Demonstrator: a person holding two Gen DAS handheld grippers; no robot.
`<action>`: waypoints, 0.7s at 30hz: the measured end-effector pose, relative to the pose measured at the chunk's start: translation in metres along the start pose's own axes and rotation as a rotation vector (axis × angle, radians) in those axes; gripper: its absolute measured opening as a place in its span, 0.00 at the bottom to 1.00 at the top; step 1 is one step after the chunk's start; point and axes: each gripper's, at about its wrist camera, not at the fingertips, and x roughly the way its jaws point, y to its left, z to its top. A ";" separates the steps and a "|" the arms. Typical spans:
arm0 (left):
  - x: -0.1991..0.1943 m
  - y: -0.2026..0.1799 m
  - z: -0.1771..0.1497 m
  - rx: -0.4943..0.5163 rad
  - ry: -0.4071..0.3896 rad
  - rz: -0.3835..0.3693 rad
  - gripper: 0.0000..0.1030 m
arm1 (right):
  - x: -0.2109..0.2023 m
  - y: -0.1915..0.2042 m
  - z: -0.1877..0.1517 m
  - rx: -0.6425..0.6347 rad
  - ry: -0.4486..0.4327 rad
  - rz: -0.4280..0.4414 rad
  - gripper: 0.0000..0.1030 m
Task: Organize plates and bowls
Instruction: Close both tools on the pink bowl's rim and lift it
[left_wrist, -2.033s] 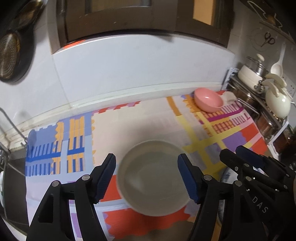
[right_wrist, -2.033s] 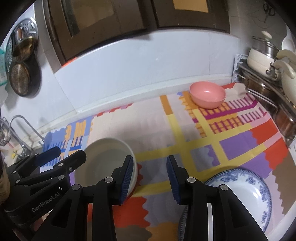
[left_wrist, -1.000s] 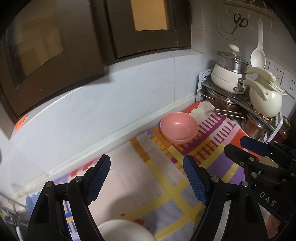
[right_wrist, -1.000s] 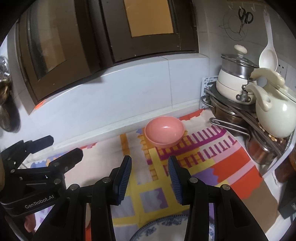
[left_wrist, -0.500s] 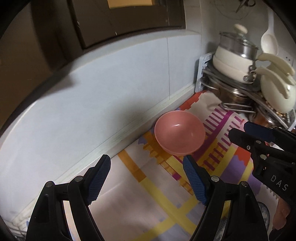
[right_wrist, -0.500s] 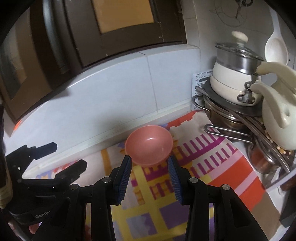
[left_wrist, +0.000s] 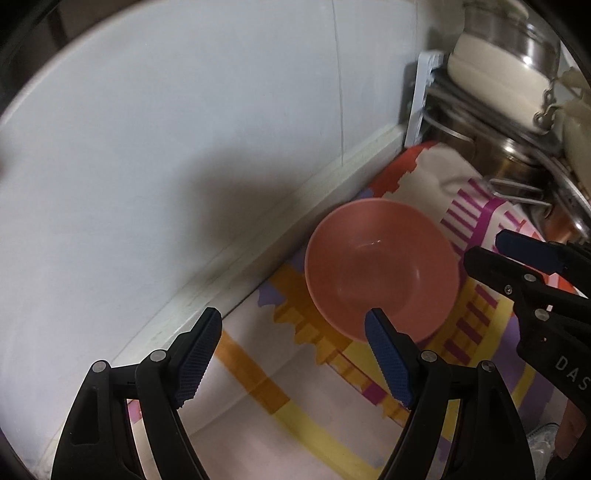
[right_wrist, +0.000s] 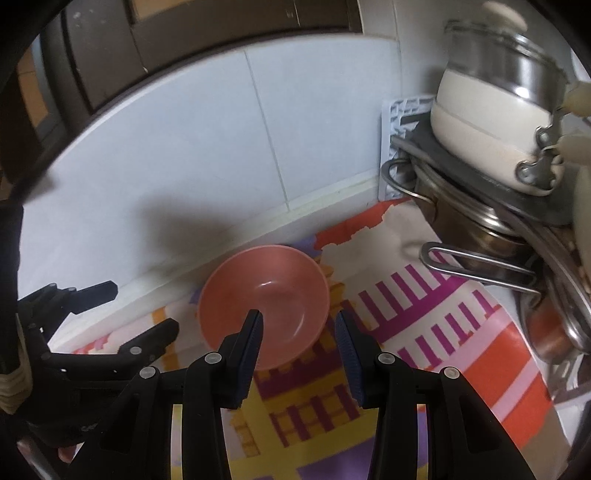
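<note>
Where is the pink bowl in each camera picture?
Left wrist view: the pink bowl sits right of centre, just beyond the left gripper's right fingertip.
Right wrist view: the bowl sits left of centre, just beyond the right gripper.
Shared landmark: the cream pot stacked on the right.

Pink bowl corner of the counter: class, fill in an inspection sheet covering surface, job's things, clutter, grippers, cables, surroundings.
Surface: patterned mat covers the counter.
Job's things: pink bowl, upright and empty, near the wall; no plates in view.
Clutter: stacked pots on a wire rack at the right.
Grippers: left gripper open, empty; right gripper open, empty, its fingers straddling the bowl's near rim in the picture.
Cables: nothing seen.
Surroundings: white tiled wall, dark window frame.
</note>
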 end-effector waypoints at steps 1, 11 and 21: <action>0.007 0.000 0.002 0.000 0.010 -0.003 0.77 | 0.005 -0.001 0.001 0.002 0.007 -0.001 0.41; 0.046 0.002 0.015 -0.020 0.075 -0.011 0.65 | 0.047 -0.005 0.001 0.002 0.075 -0.007 0.40; 0.073 0.008 0.023 -0.062 0.167 -0.054 0.32 | 0.067 -0.008 0.004 -0.007 0.115 -0.030 0.22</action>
